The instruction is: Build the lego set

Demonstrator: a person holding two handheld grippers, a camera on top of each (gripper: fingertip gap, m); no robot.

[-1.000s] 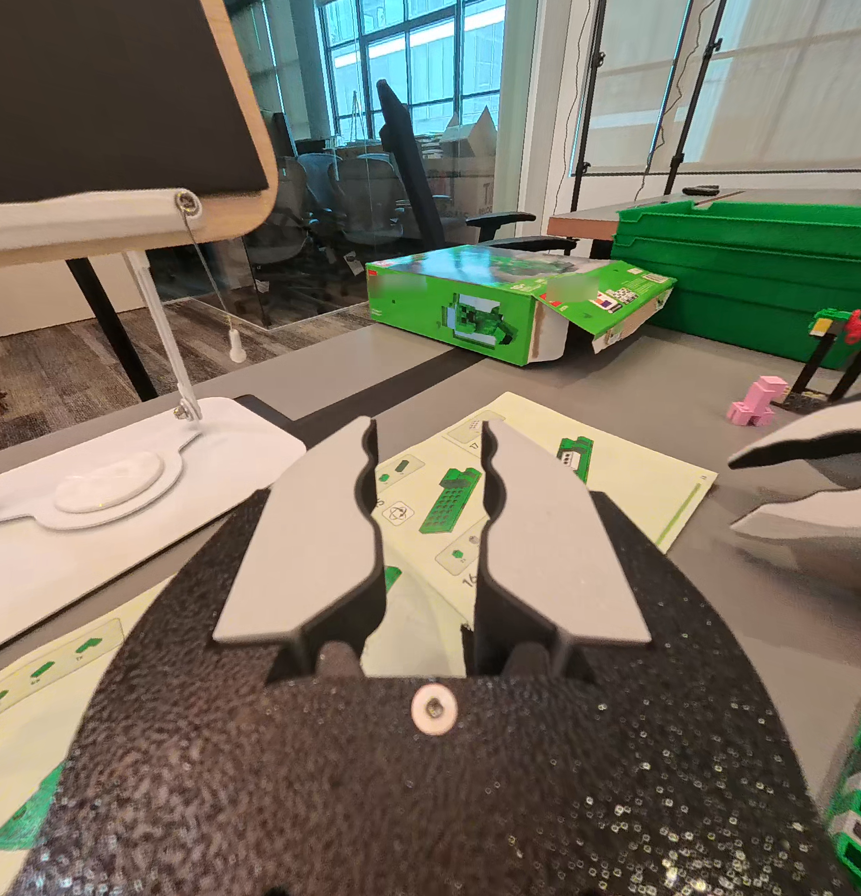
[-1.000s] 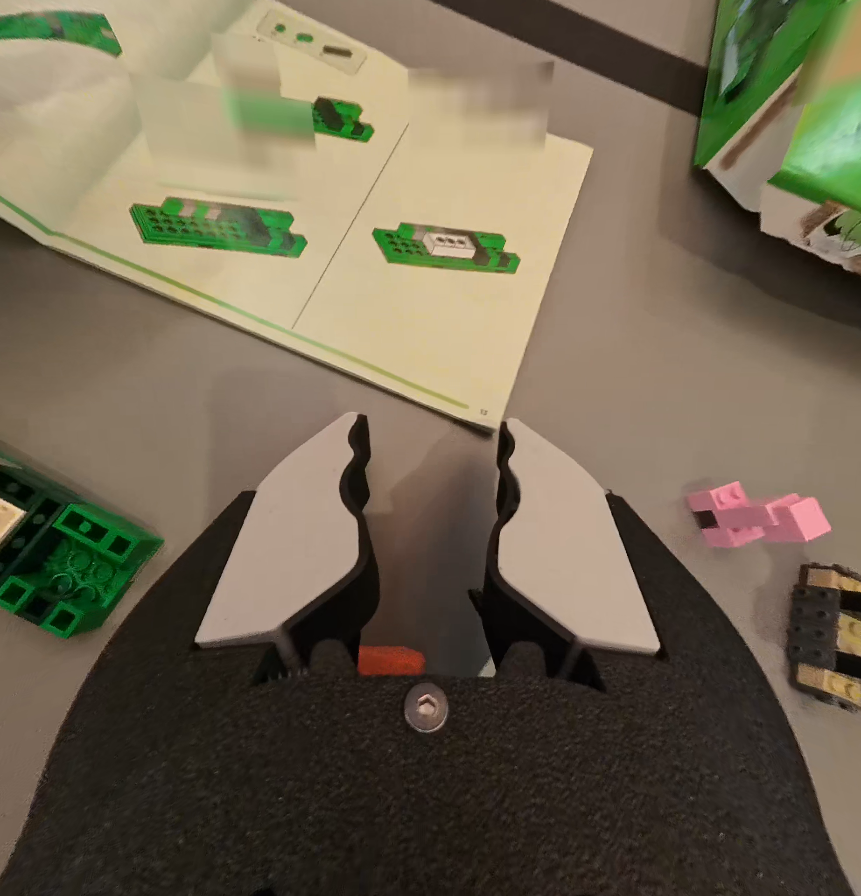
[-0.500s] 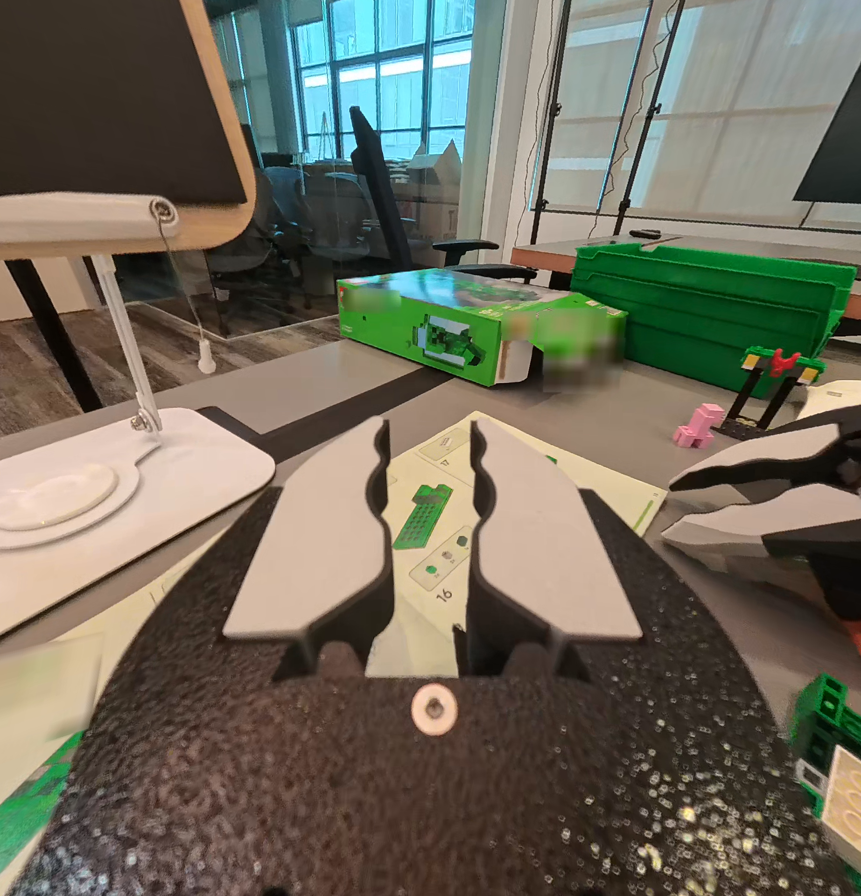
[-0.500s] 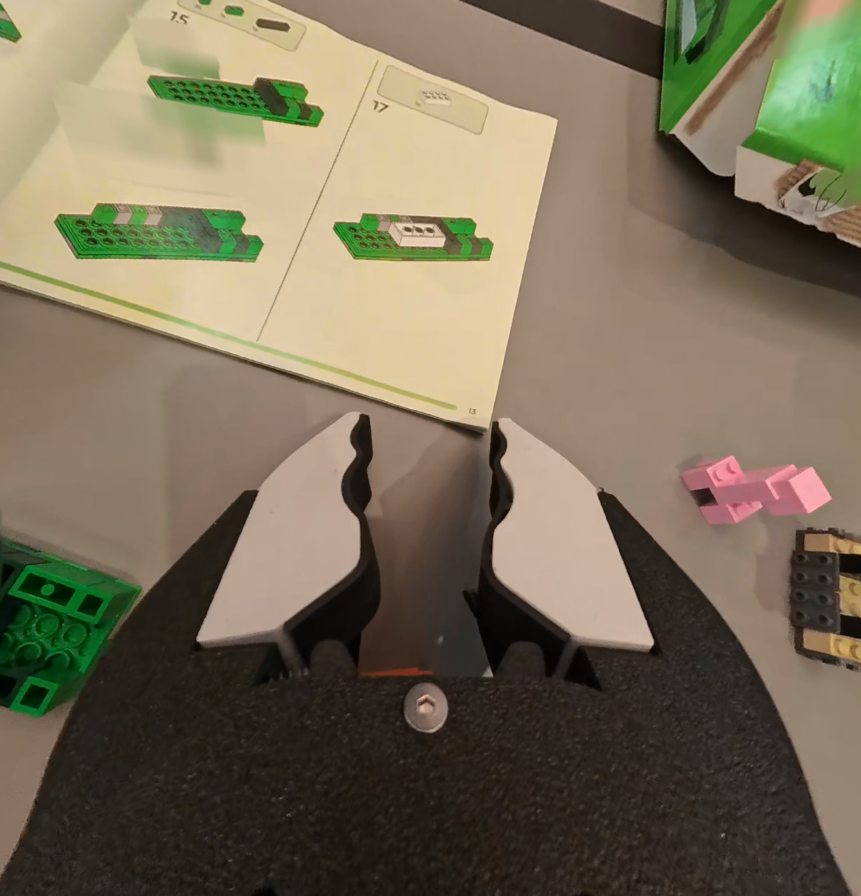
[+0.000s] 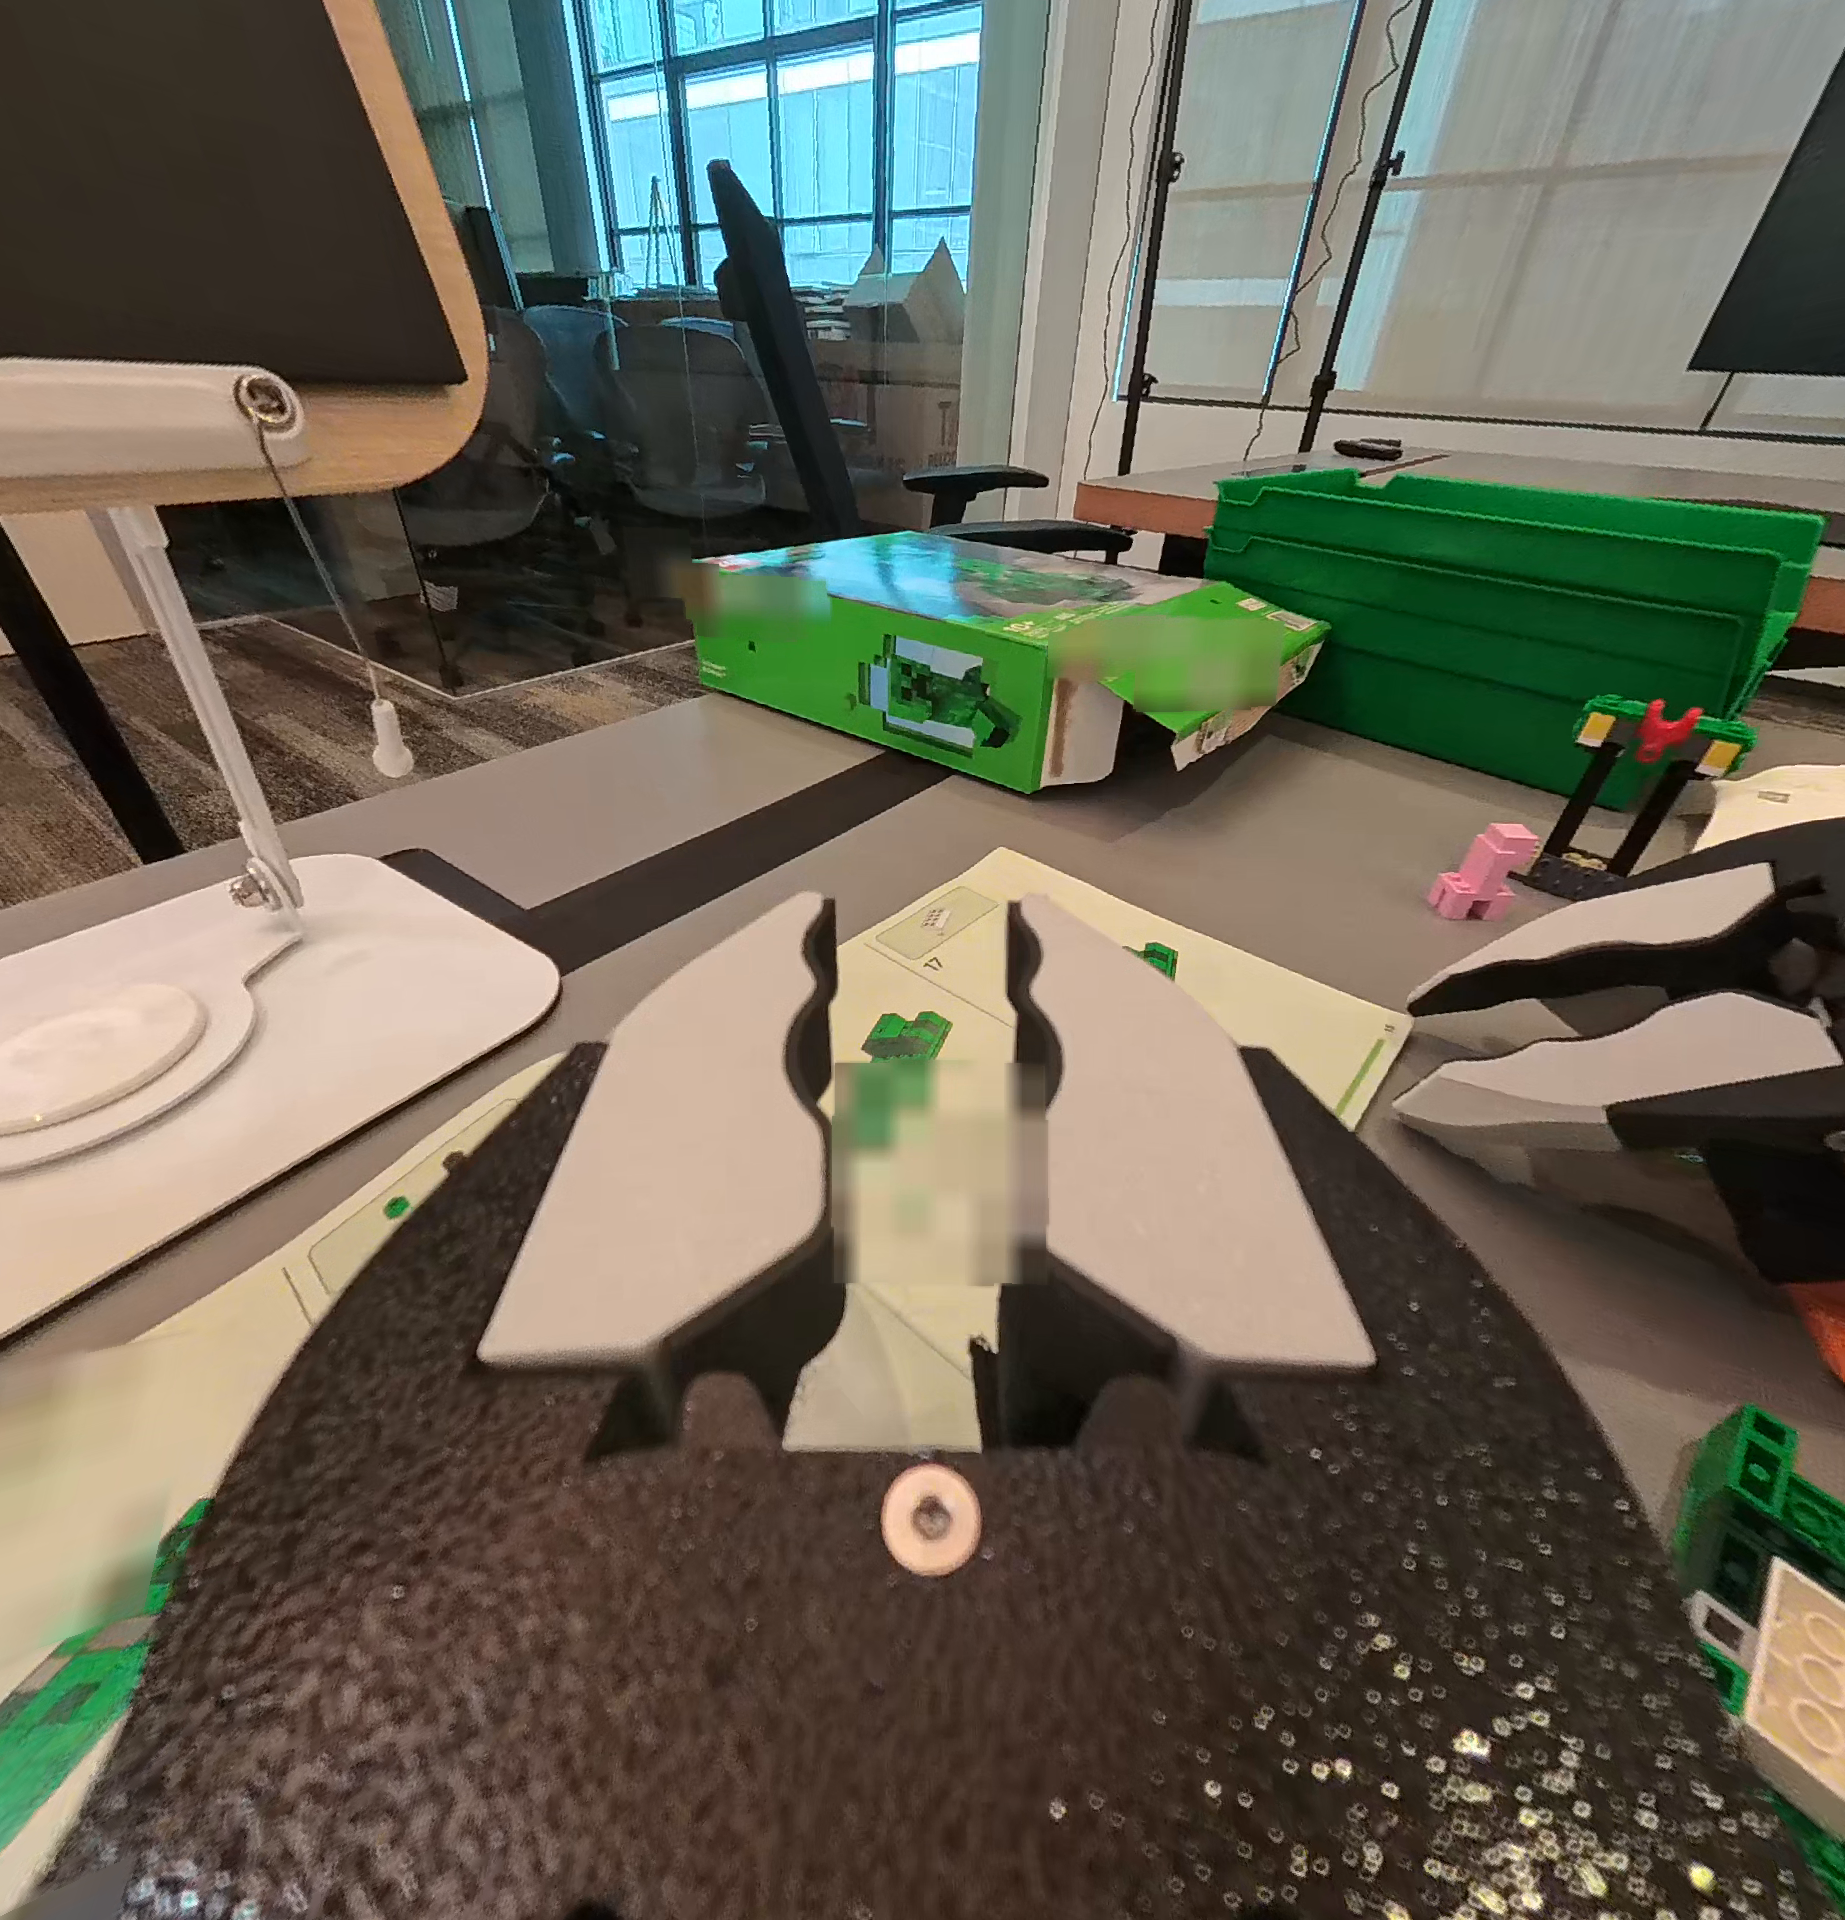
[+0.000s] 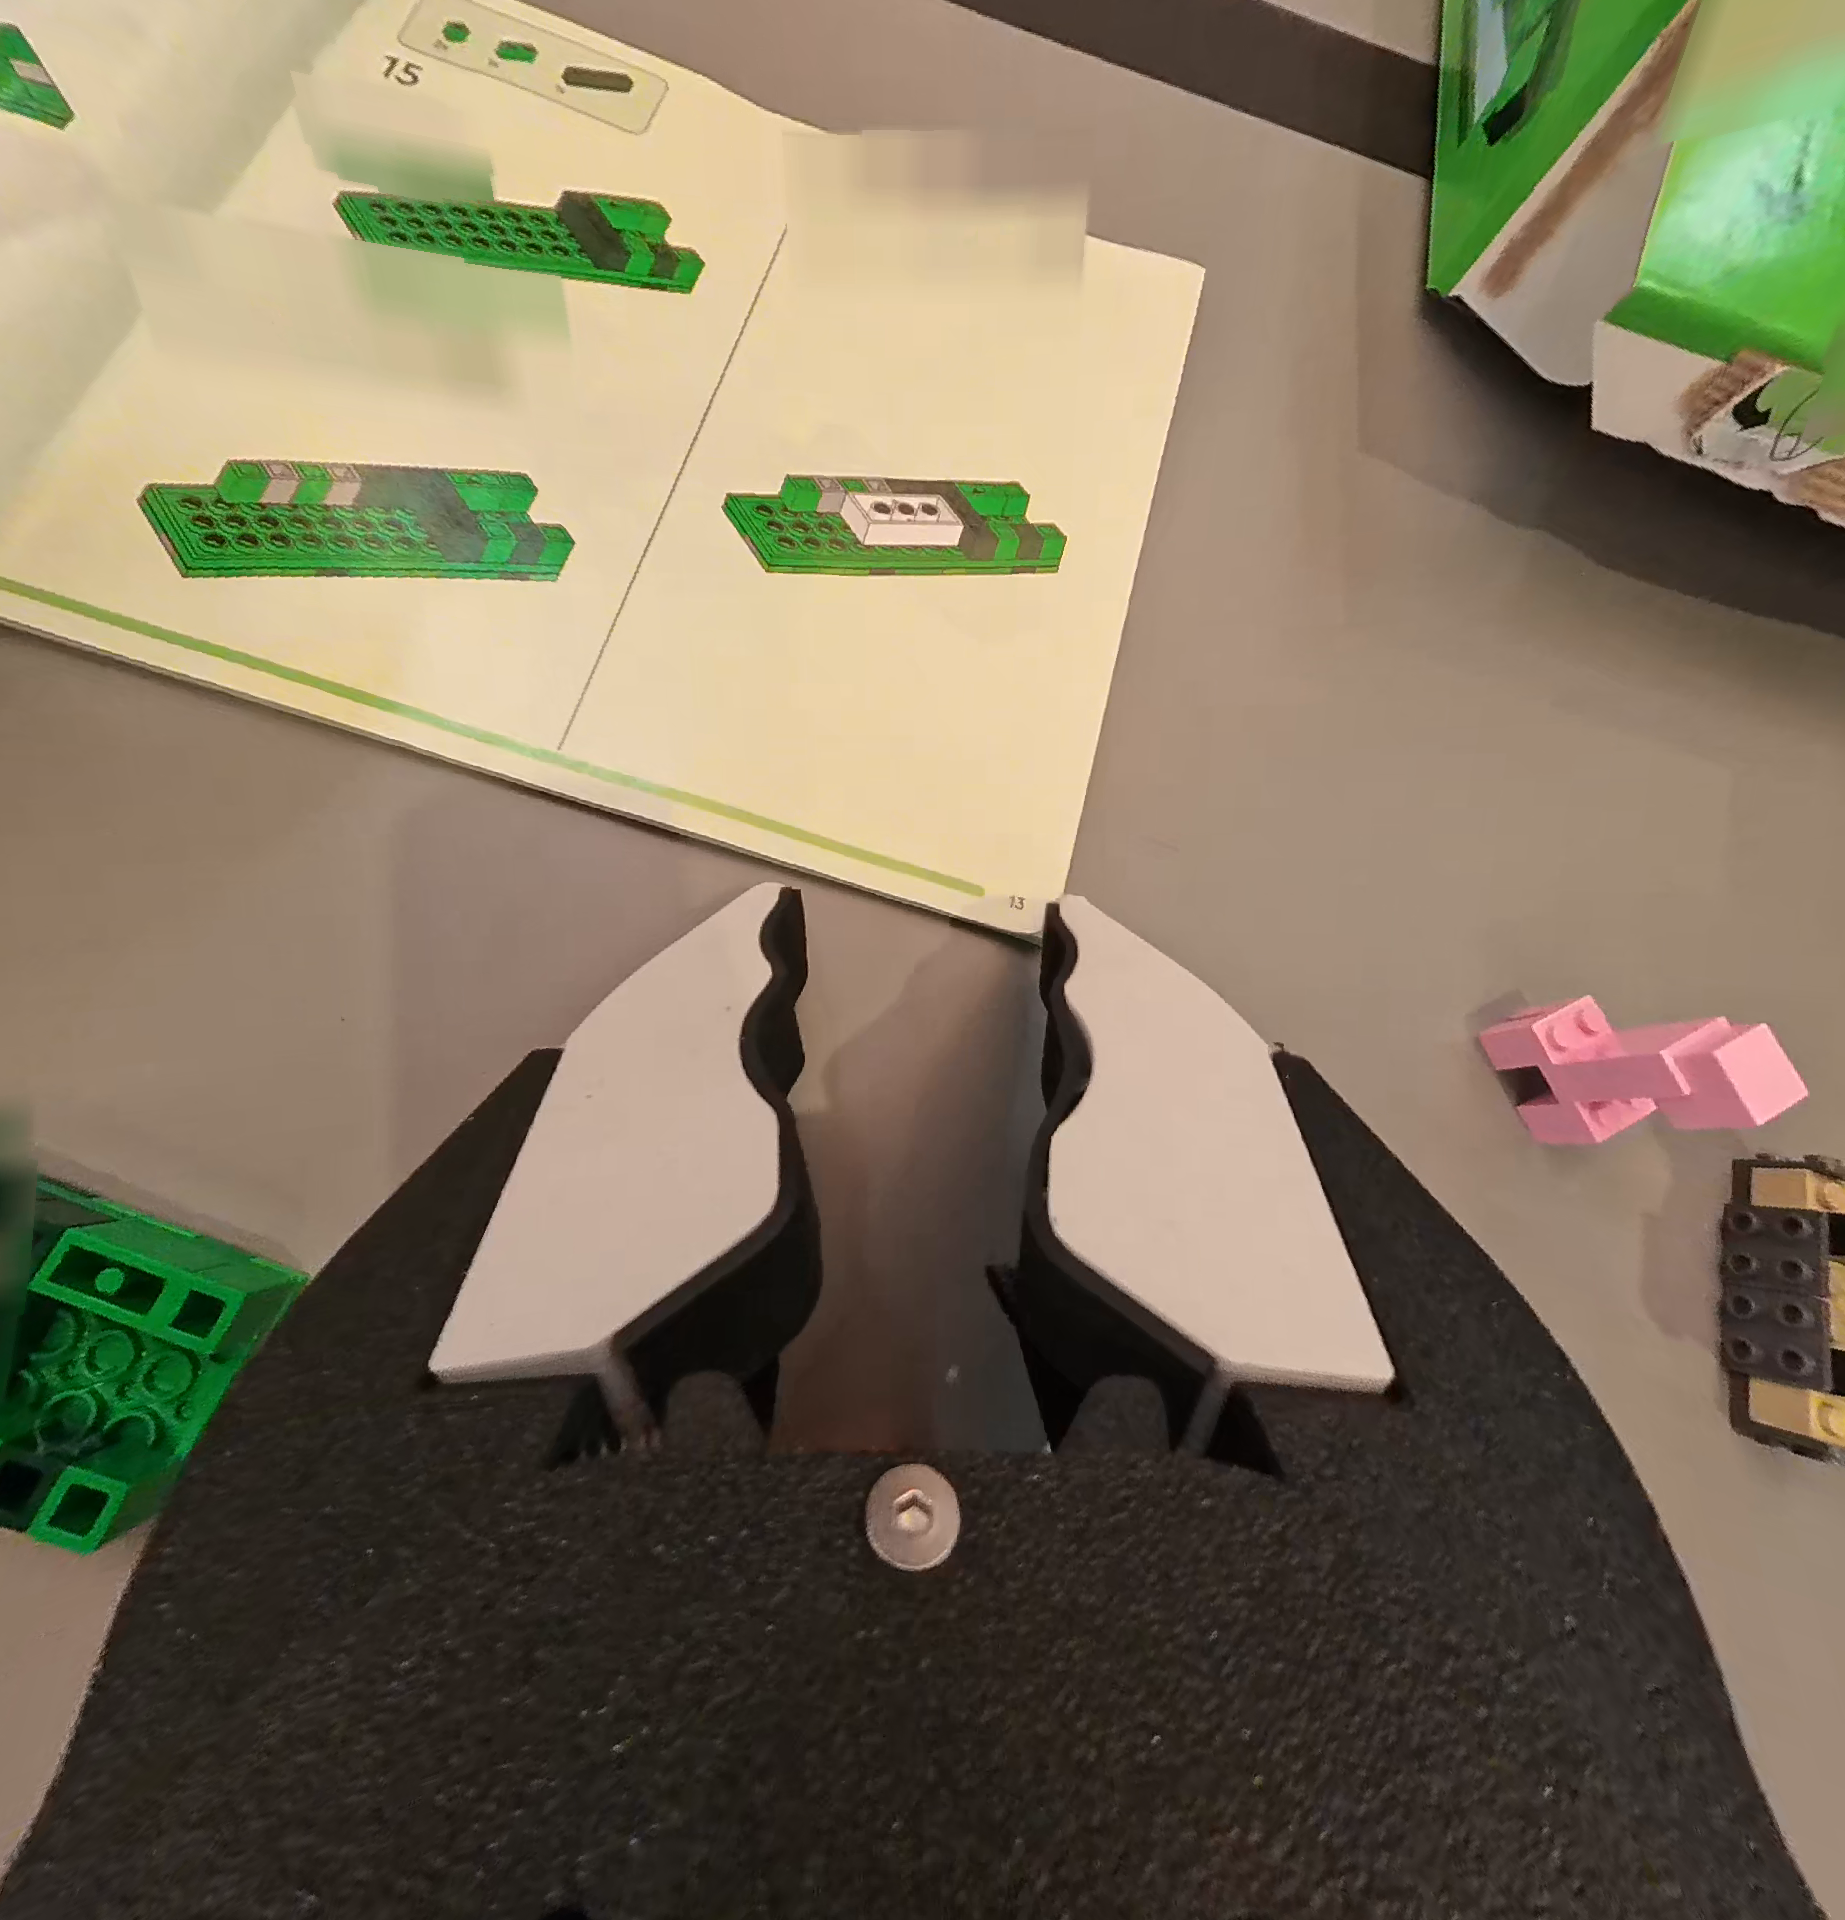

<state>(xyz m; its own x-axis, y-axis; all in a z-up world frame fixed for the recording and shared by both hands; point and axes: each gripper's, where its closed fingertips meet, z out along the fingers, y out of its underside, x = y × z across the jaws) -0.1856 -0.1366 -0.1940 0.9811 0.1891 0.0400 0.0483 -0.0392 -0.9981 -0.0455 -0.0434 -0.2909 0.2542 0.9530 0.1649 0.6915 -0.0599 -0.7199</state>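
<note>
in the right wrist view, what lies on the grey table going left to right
green brick assembly → open pale-yellow instruction booklet → small pink brick pig figure → black-and-tan brick piece at the right edge

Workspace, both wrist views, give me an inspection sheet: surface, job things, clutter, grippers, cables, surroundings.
Surface: grey table with a dark strip across the far side.
Job's things: open booklet; green build lying left of the right gripper; pink figure beside a black-and-tan piece; opened green box.
Clutter: white lamp base; stacked green trays.
Grippers: left gripper open, empty, over the booklet; right gripper open, empty, over bare table.
Cables: thin cords hang by the window poles; none on the table.
Surroundings: office chairs, glass partition, large windows.
</note>
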